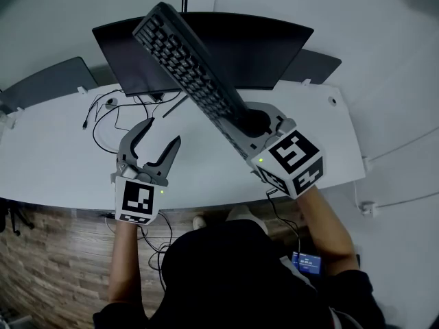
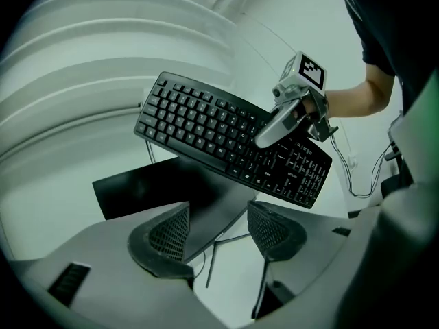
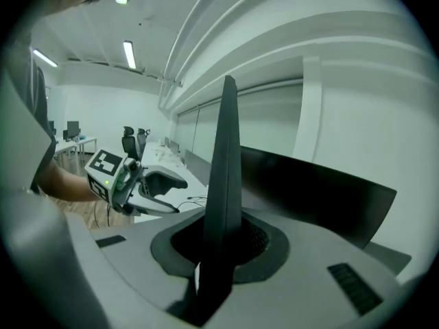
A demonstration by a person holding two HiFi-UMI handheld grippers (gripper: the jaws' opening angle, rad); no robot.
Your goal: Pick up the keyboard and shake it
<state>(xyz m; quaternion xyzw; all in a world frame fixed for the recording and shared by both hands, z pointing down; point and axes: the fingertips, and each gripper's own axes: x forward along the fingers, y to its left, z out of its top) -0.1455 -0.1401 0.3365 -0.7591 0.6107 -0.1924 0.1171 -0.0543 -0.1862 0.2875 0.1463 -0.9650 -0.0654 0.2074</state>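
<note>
White desk (image 1: 55, 163) spans the head view left to right. Its near edge runs over wood-pattern floor (image 1: 48, 252), and its right end stops short of pale floor. Bare desktop lies open to the left and along the near edge. The far edge is crowded.

Count:
- One black monitor (image 1: 274, 46), far centre, with a wide curved screen.
- Two dark flat panels (image 1: 48, 81) at the far edge, one on each side of the monitor.
- One loose tangle of thin cables (image 1: 103, 118) on the desk, far left, by the monitor's foot.
- One black keyboard (image 1: 185, 67).
- Two tongs.

The keyboard is off the desk, in the air. It slants from near right up toward far left, across the front of the monitor. The left gripper view shows a gap between the keyboard and the screen, with the key side facing that camera.

Right gripper (image 1: 257, 122): jaws clamped on the keyboard toward its number-pad end. Its own view shows the board edge-on, upright between the pads.

Left gripper (image 1: 163, 132): near left over the desk, well apart from the keyboard. Its jaws stand spread, with only desk and monitor seen past them.

Far in the right gripper view there are office chairs (image 3: 130, 139) and more desks, small and hazy.
</note>
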